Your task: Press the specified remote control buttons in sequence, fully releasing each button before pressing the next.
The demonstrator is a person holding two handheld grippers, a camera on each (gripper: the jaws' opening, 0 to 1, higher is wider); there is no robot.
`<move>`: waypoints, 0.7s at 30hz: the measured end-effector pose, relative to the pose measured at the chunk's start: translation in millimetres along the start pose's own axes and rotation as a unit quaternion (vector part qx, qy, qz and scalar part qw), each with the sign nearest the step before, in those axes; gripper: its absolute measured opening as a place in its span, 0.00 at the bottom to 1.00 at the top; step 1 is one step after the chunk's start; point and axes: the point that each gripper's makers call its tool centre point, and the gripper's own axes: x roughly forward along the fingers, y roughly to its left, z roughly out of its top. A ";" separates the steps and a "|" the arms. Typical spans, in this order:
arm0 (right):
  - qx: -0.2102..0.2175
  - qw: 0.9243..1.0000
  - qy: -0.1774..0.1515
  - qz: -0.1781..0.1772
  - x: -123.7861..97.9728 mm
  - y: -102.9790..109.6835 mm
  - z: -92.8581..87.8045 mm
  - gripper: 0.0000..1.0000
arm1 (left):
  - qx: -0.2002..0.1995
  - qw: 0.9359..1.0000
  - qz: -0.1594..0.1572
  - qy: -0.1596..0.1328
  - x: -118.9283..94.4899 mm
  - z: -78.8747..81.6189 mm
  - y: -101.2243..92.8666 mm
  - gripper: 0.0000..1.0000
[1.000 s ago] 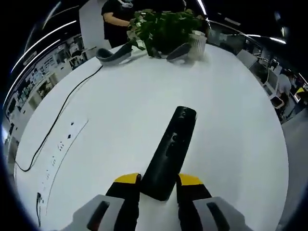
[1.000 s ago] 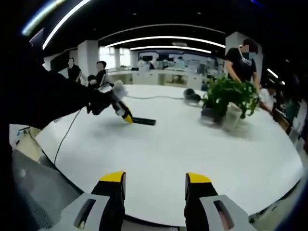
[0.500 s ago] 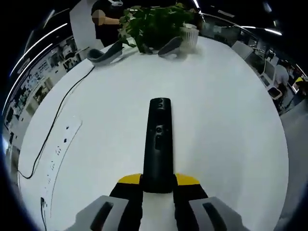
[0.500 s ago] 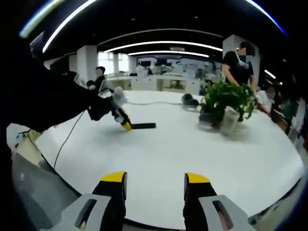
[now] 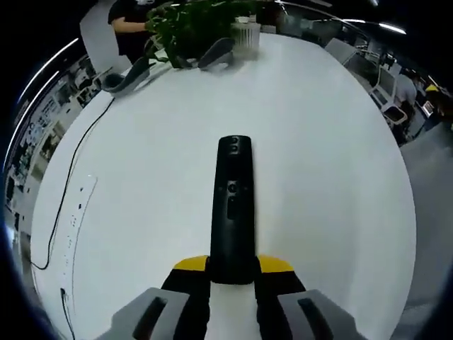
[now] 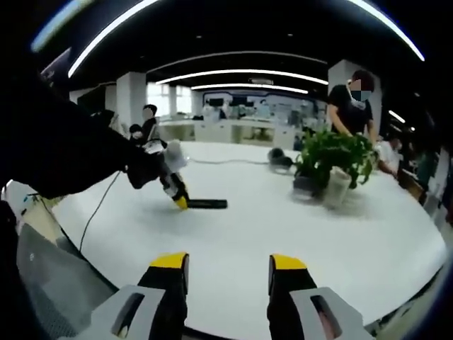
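Remote: a slim black bar-shaped remote control [image 5: 233, 205] lies flat on the round white table [image 5: 333, 156], button face up; its near end sits between the yellow-tipped jaws of the left gripper [image 5: 233, 265], its far end points toward the table's middle; in the right gripper view it shows as a dark strip [image 6: 205, 204] on the table top.
Left gripper: jaws clenched on the near end of the remote, touching it on both sides; in the right gripper view this gripper [image 6: 178, 200] shows from the left, held by a dark sleeve [image 6: 64, 159], its yellow tip at the remote's end.
Right gripper: the right gripper [image 6: 229, 263] hangs above the table's near edge, well apart from the remote; jaws released, a clear gap between the yellow tips, nothing between them.
Table surroundings: a leafy green potted plant in a white ribbed pot [image 6: 333, 159] stands at the far side; two grey curved objects [image 5: 216, 51] lie beside it; a thin black cable [image 5: 71, 177] runs along the left part of the table past a flat white power strip [image 5: 78, 212].
Room: a person in a black top [image 6: 352, 106] stands behind the plant; long ceiling light strips [image 6: 248, 73] run overhead.
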 end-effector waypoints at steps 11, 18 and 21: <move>-0.013 1.000 -0.003 0.012 0.7 5.4 0.9 0.44 | 0.015 1.000 -0.005 0.018 -4.3 -6.9 -34.3 0.23; -0.014 1.000 -0.014 0.022 -0.7 8.9 5.0 0.43 | 0.019 0.999 -0.007 0.024 -8.3 -14.2 -59.7 0.23; -0.017 0.999 -0.018 0.025 -1.6 10.1 6.1 0.42 | 0.020 0.999 -0.007 0.027 -9.8 -16.8 -70.1 0.23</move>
